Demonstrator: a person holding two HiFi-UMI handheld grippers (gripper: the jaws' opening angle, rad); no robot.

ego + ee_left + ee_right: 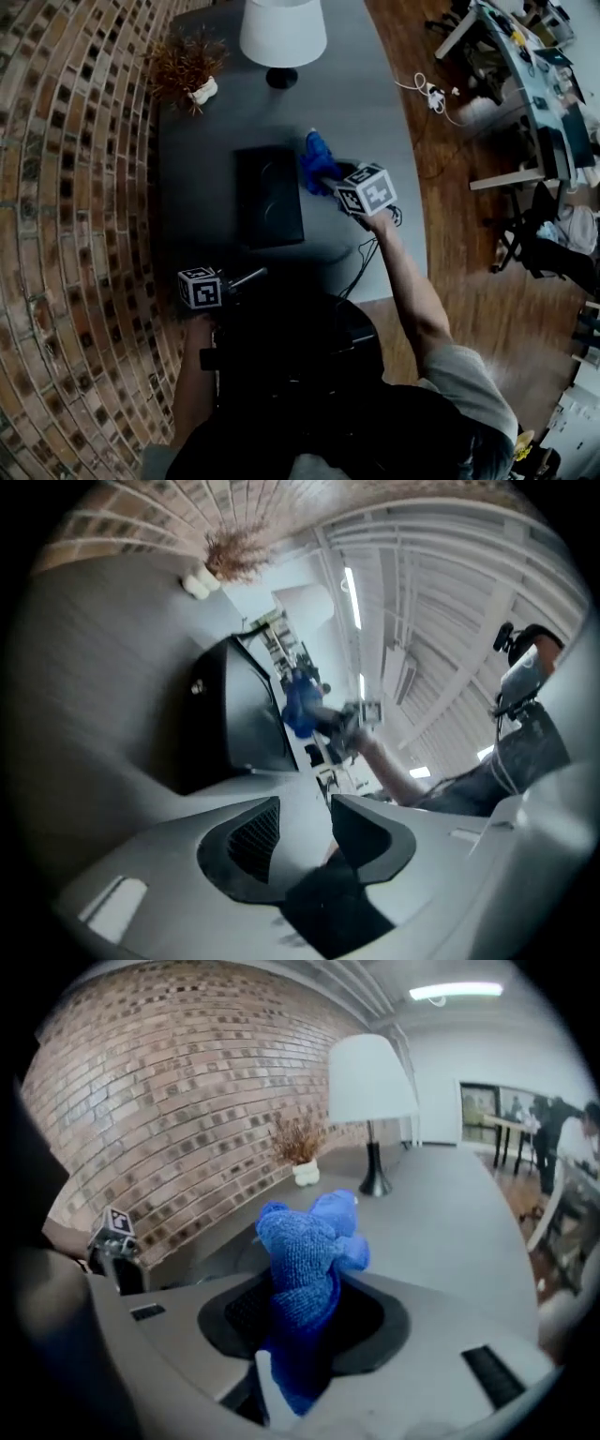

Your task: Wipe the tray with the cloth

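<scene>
tray [269, 197] on table [375, 122], lamp [281, 33] behind

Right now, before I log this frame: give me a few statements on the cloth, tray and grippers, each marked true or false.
1. The right gripper has its jaws closed on the blue cloth. True.
2. The cloth lies spread flat on the black tray. False: it is bunched in the right gripper, beside the tray's right edge.
3. The left gripper grips the tray. False: nothing is between its jaws, and it is apart from the tray.
4. A white-shaded lamp stands on the table beyond the tray. True.
</scene>
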